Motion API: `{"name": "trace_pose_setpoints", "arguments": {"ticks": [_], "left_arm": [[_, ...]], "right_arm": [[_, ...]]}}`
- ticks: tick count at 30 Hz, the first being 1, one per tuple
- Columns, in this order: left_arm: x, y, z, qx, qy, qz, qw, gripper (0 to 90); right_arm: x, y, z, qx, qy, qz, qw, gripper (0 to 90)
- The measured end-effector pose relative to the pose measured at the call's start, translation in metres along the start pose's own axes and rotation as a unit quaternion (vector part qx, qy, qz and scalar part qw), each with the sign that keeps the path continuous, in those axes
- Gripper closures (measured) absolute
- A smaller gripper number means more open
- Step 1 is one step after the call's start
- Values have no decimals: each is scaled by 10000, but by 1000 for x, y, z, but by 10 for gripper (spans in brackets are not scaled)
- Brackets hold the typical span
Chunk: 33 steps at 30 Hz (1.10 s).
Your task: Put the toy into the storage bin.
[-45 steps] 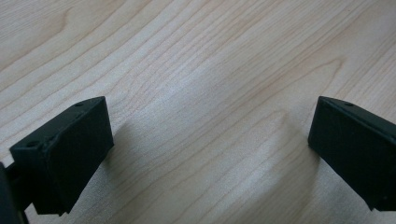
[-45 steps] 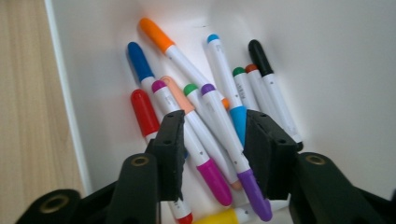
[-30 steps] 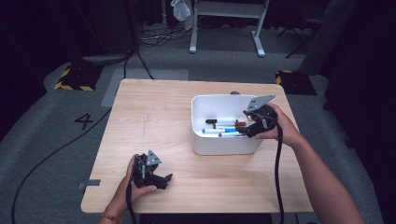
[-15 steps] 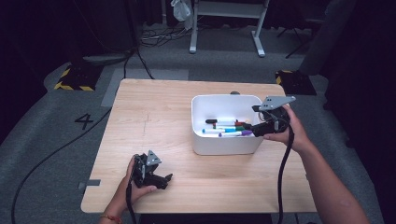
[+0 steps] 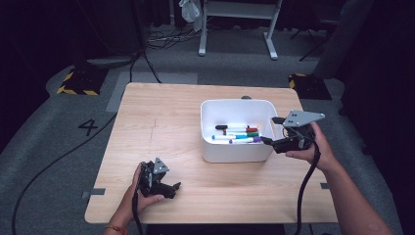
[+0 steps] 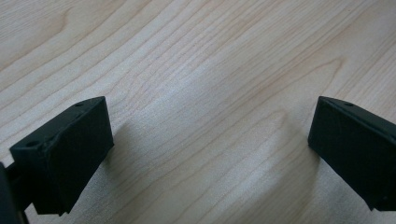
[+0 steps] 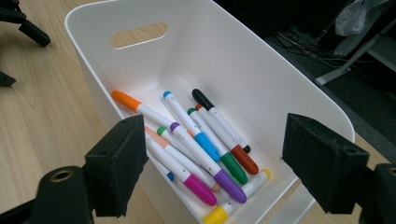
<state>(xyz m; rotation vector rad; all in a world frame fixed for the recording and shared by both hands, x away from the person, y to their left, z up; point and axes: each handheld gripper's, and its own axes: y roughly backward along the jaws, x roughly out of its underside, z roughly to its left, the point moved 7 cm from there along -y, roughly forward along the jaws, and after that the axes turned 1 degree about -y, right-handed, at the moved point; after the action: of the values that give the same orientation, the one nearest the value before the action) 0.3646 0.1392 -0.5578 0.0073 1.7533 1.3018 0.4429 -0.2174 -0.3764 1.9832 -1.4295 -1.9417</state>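
Wooden desk (image 5: 176,122), white bin (image 5: 235,154) of markers (image 7: 201,149) right of centre. Right gripper (image 7: 219,168) at rim, fingers apart; left gripper (image 6: 210,144) resting, fingers apart. Risk: knocking bin while reaching in.

The tub (image 7: 243,60) is plain white. The markers (image 7: 205,144) have orange, blue, green, purple, pink, red, yellow and black caps. The table (image 5: 161,117) is pale wood grain.

Bin (image 5: 236,152) sits right of centre on the surface (image 5: 161,122), w/ markers (image 5: 237,135) in it. R gripper (image 5: 274,132) at bin's right wall; L gripper (image 5: 174,188) on surface, front left.
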Motion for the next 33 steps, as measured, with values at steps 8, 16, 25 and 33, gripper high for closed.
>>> {"name": "trace_pose_setpoints", "arguments": {"ticks": [8,16,25,33], "left_arm": [[0,0,0,-3,3,2,10000,0],[0,0,0,0,0,-2,10000,0],[0,0,0,3,0,0,10000,0],[0,0,0,1,-1,2,10000,0]], "right_arm": [[15,7,6,146,35,34,9999,210],[29,13,14,281,58,-43,9996,197],[49,19,20,361,-2,-156,9992,184],[70,18,24,458,-31,-54,9989,178]]}}
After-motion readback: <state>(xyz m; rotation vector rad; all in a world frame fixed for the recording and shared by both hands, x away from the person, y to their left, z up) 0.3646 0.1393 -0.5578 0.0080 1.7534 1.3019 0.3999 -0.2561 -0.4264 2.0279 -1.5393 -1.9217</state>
